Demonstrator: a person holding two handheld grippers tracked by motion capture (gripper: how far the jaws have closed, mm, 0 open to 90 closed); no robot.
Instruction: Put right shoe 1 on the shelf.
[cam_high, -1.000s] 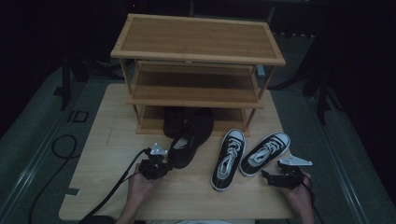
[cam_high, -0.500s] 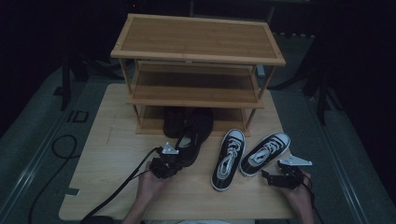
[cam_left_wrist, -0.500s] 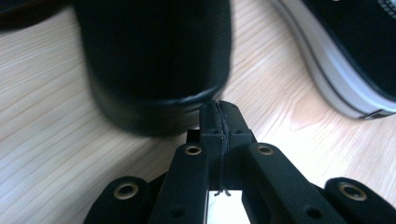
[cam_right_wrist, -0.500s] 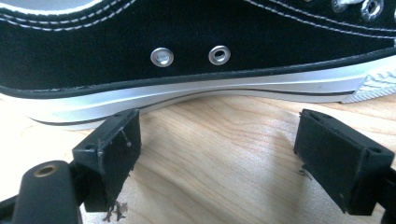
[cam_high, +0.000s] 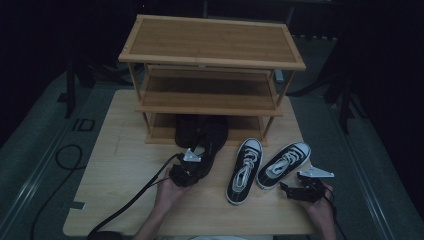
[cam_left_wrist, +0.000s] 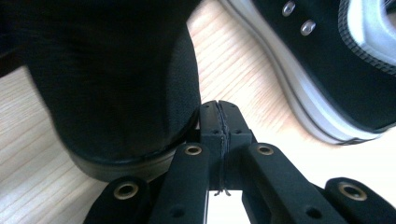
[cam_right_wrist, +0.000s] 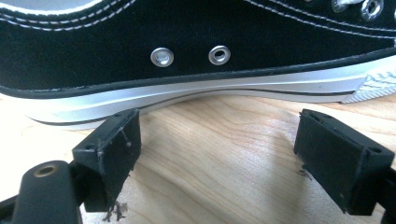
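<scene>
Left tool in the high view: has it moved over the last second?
Yes. The left tool has shifted rightward and slightly toward the shoe rack, now shut beside the black shoe.

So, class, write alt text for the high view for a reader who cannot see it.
A person's two hands hold claws over a wooden table: the left claw is at a black shoe, and the right claw rests beside two black-and-white sneakers. Behind them stands a three-shelf wooden rack.
</scene>
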